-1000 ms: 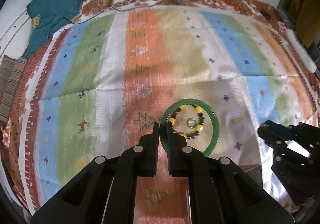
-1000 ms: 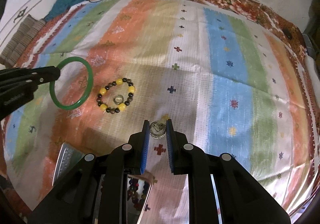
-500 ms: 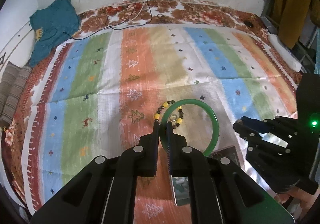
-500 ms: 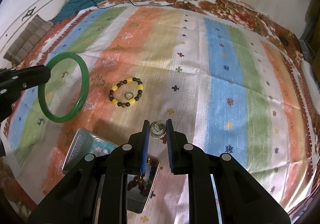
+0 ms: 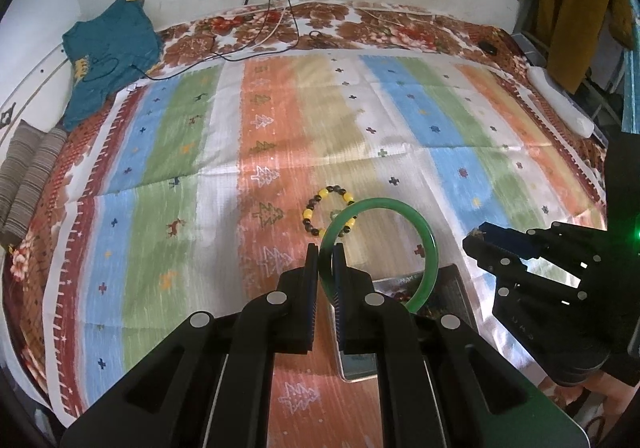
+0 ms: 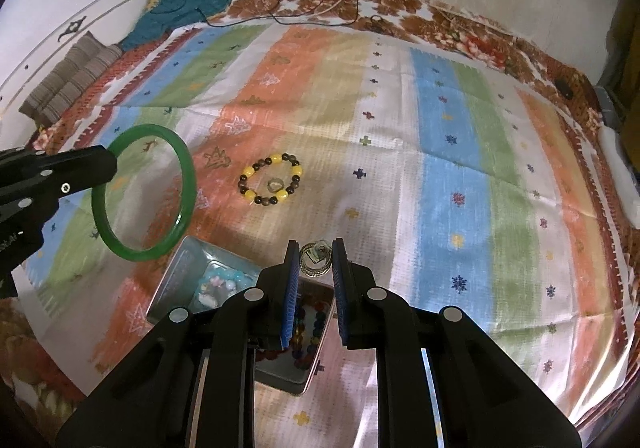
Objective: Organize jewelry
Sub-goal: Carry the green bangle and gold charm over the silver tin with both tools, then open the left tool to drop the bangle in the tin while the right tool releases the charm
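My left gripper [image 5: 326,252] is shut on a green bangle [image 5: 428,236] and holds it in the air over an open metal jewelry tin [image 5: 452,288]. The bangle [image 6: 184,176] and the left gripper [image 6: 108,164] also show in the right wrist view, above the tin [image 6: 176,272]. A bracelet of yellow and dark beads [image 6: 270,178] lies on the striped cloth with a small ring [image 6: 275,184] inside it. My right gripper [image 6: 314,256] is shut on a small metal jewelry piece [image 6: 316,260] held above the tin's mirrored lid [image 6: 312,364].
The striped cloth [image 6: 452,184] covers a bed. A teal garment [image 5: 108,48] and cables [image 5: 276,8] lie at the far edge by the wall. Folded striped fabric [image 5: 28,184] sits at the left. A white object [image 5: 560,104] lies at the right edge.
Both grippers have drawn back and up from the cloth. My left gripper carried the green bangle off the beaded bracelet towards the tin, which has come into view.
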The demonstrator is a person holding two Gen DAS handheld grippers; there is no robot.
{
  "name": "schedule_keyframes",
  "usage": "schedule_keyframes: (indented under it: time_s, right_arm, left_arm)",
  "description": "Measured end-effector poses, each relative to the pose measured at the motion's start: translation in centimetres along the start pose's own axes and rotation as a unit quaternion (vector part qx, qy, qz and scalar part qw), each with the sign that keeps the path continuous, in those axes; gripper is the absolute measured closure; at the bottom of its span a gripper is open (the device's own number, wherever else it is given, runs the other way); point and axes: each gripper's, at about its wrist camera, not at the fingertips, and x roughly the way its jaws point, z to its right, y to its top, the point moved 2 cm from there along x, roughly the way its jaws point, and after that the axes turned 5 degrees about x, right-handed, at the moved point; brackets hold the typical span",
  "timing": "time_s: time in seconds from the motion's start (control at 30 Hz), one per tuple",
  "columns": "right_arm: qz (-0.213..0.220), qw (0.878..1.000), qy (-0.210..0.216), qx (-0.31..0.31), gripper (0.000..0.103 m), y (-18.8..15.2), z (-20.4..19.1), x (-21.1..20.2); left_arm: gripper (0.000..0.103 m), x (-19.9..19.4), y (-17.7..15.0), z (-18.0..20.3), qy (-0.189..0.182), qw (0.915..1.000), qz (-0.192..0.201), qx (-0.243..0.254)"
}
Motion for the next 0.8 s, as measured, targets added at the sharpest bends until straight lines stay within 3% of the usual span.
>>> schedule_keyframes:
  time_s: [0.5,0.7,0.8]
  right_arm:
    - [0.004,1.0,0.018,-0.007,0.086,-2.6,-0.8,-1.9]
    - [0.003,1.0,0.029,-0.004,0.086,-3.0,-1.1,-1.9]
    - [-0.006,0.999,0.051,-0.003,0.081,-2.9,-1.3,-1.6]
  left_arm:
    - [0.096,-1.7,-1.8,1.5,0.002,0.9997,0.013,0.021]
    - [0.096,-1.4,-2.2,2.0,0.004,0.9996,0.007,0.026]
    - [0.092,-0.5,-2.3,2.2,-0.008,0.9995,-0.018,0.024]
